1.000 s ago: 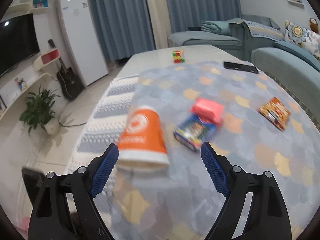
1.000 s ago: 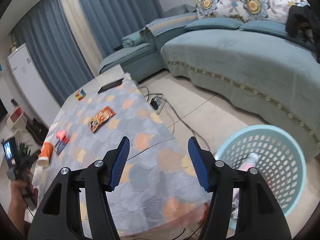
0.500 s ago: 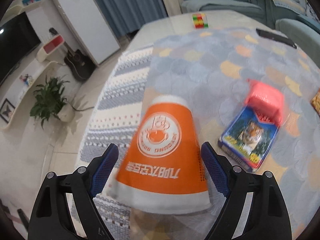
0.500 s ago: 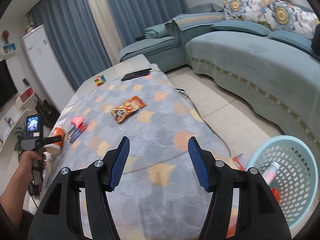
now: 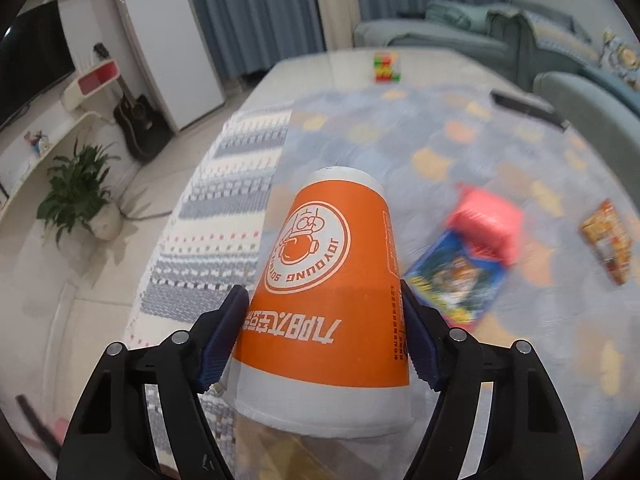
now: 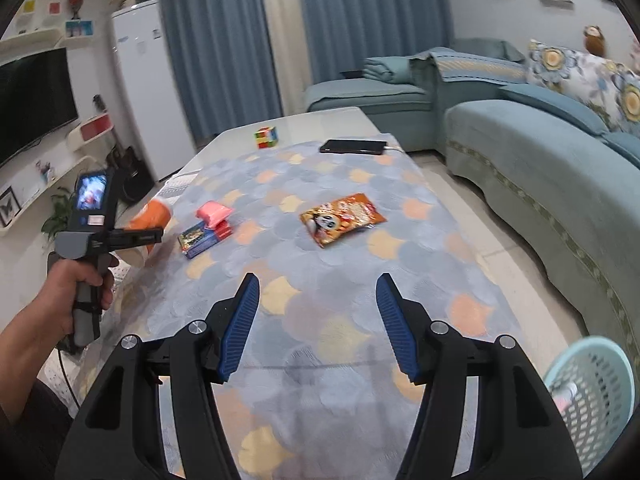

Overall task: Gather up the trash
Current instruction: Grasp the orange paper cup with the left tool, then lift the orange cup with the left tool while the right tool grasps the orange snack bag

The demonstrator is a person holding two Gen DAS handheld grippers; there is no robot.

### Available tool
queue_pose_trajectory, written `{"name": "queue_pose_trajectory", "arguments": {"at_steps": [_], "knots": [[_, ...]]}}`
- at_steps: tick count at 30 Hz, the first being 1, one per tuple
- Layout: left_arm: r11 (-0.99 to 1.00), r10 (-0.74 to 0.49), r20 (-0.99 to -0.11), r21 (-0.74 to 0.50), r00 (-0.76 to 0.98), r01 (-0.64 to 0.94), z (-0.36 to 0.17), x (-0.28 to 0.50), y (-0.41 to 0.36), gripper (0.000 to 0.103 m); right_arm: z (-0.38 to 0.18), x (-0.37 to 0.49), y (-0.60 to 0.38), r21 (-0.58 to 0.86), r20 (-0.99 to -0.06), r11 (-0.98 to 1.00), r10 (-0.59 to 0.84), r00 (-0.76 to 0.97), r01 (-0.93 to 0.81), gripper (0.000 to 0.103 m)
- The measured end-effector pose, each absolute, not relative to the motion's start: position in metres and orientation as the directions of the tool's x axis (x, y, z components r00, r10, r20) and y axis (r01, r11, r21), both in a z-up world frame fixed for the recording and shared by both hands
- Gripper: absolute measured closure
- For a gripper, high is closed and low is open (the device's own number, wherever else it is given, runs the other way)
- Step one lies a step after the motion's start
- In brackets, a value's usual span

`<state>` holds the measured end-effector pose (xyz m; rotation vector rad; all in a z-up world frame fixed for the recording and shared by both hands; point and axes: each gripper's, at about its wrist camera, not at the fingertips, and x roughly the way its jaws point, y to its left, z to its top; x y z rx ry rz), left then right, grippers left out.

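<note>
Since the earlier frame, the left gripper (image 5: pixel 324 312) had closed in until both blue pads pinched the upside-down orange paper cup (image 5: pixel 326 300) near the table's (image 5: pixel 460 152) left edge. From the right wrist, the right gripper (image 6: pixel 316 320) hovered over the table with jaws spread and nothing between them, the laundry basket (image 6: pixel 592 396) low at right.

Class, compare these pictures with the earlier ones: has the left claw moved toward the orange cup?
Yes. The left claw has moved forward along the table, judged against the colour cube; its fingers now press both sides of the orange cup.
</note>
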<state>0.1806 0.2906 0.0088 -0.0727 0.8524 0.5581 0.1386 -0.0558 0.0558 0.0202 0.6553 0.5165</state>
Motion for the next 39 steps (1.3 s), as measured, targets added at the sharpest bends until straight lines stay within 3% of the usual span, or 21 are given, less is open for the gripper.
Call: {"name": "queue_pose_trajectory", "arguments": {"at_steps": [5, 11, 15, 19, 26, 28, 32, 35, 39], "knots": [[0.897, 0.357, -0.660, 0.044, 0.662, -0.440, 0.051, 0.148, 0.263, 0.032, 0.049, 0.189, -0.030, 0.200, -0.630, 0.874, 0.460, 0.625, -0.442, 0.044], [0.946, 0.287, -0.500, 0.012, 0.817, -0.324, 0.095, 0.116, 0.228, 0.031, 0.014, 0.241, 0.057, -0.091, -0.728, 0.817, 0.335, 0.598, -0.569, 0.040], [0.961, 0.242, -0.447, -0.012, 0.861, -0.276, 0.104, 0.109, 0.219, 0.031, -0.013, 0.268, 0.092, -0.206, -0.754, 0.773, 0.266, 0.601, -0.600, 0.040], [0.965, 0.227, -0.435, -0.021, 0.871, -0.262, 0.108, 0.107, 0.220, 0.031, -0.023, 0.291, 0.113, -0.274, -0.744, 0.757, 0.223, 0.629, -0.593, 0.040], [0.952, 0.258, -0.491, -0.017, 0.832, -0.305, 0.100, 0.114, 0.229, 0.030, -0.041, 0.322, 0.115, -0.218, -0.776, 0.813, 0.190, 0.601, -0.539, 0.041], [0.951, 0.256, -0.496, -0.022, 0.830, -0.307, 0.099, 0.116, 0.231, 0.030, -0.041, 0.322, 0.116, -0.206, -0.780, 0.817, 0.195, 0.594, -0.538, 0.047], [0.951, 0.252, -0.501, -0.029, 0.828, -0.307, 0.099, 0.117, 0.230, 0.030, -0.043, 0.319, 0.120, -0.236, -0.777, 0.803, 0.182, 0.602, -0.547, 0.093], [0.951, 0.252, -0.502, -0.029, 0.827, -0.307, 0.100, 0.116, 0.229, 0.030, -0.041, 0.323, 0.108, -0.187, -0.780, 0.833, 0.196, 0.594, -0.521, 0.103], [0.948, 0.253, -0.502, -0.041, 0.827, -0.315, 0.102, 0.113, 0.232, 0.030, -0.026, 0.322, 0.094, -0.126, -0.768, 0.857, 0.234, 0.596, -0.499, 0.103]]}}
